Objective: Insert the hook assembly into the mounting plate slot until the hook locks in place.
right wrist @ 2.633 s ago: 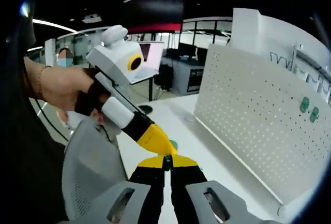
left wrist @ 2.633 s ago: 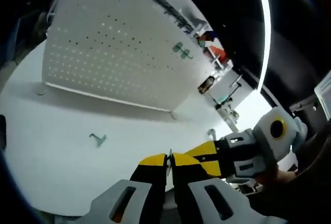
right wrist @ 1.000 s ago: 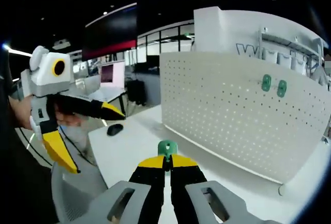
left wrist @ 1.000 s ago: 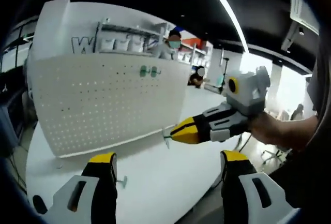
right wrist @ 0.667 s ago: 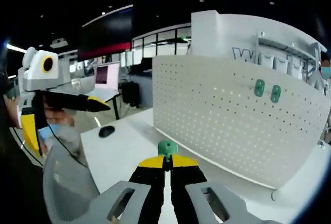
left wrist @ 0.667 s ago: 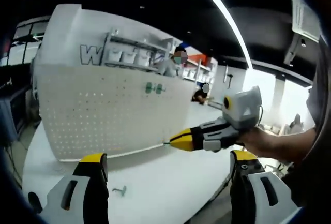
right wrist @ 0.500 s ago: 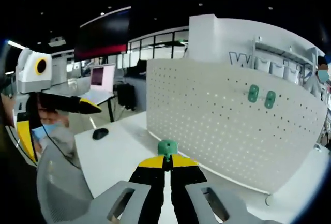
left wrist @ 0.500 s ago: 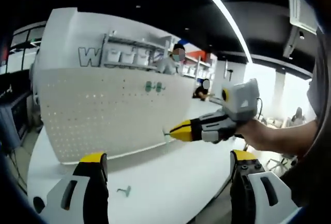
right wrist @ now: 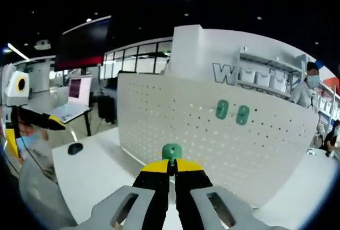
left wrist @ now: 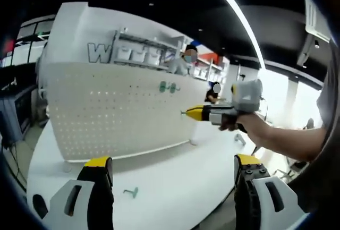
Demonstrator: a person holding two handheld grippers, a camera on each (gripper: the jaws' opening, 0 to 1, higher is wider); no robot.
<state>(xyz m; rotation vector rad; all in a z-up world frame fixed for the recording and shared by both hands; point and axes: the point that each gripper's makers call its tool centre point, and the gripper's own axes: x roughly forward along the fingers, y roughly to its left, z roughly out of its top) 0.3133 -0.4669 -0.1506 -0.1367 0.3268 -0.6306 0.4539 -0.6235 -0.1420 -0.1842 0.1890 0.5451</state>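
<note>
1. My right gripper (right wrist: 171, 167) stays pinched on the green hook (right wrist: 171, 152), now lifted in front of the pegboard (right wrist: 180, 129).
2. My left gripper (left wrist: 172, 174) remains spread wide.
3. A spare hook (left wrist: 130, 191) lies on the table (left wrist: 175, 187).

The plate (right wrist: 212, 134) at the middle of the right gripper view looks like matt white painted sheet metal, evenly perforated. The hook (right wrist: 171, 152) in the right gripper (right wrist: 171, 167) is smooth green plastic. The bench (left wrist: 170, 182) is smooth white with a slight sheen. The jaws look like matt yellow and black plastic.
</note>
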